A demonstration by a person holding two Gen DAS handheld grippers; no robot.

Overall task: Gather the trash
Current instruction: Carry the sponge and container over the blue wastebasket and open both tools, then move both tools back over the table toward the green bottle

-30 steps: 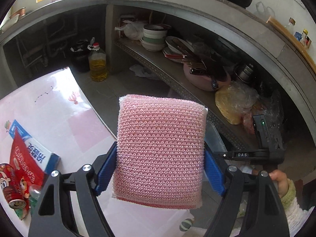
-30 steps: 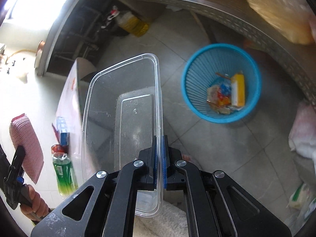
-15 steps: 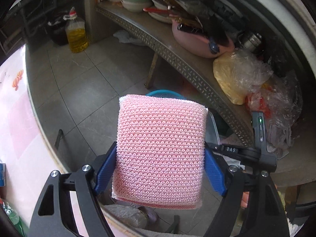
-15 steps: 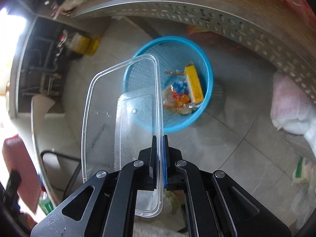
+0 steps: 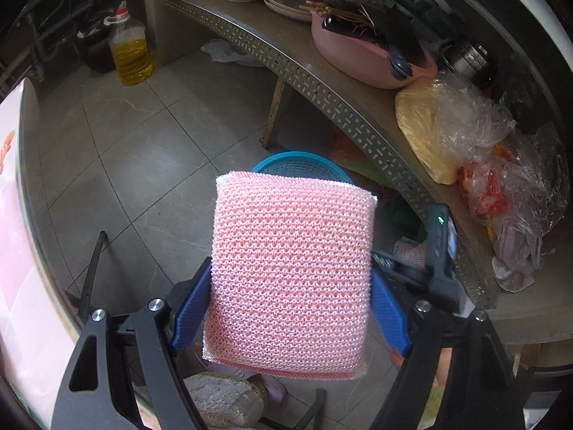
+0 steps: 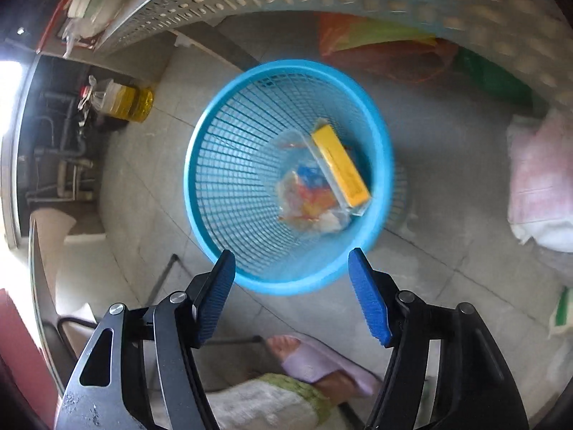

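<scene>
Trash basket [image 6: 286, 165] on the floor already holds wrappers and a clear tub; right gripper [image 6: 292, 294] hangs released above it, while left gripper [image 5: 290, 301] clamps the pink sponge [image 5: 292, 265], next to drop.

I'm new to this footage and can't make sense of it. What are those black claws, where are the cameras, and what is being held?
A person holds a hand tool in each hand; a fisheye camera on each looks along its two fingers. In the left view, the left gripper clamps a pink sponge. In the right view, the right gripper is open and holds nothing, above a blue basket on the floor. Inside lie a clear plastic container, a yellow box and wrappers.
</scene>
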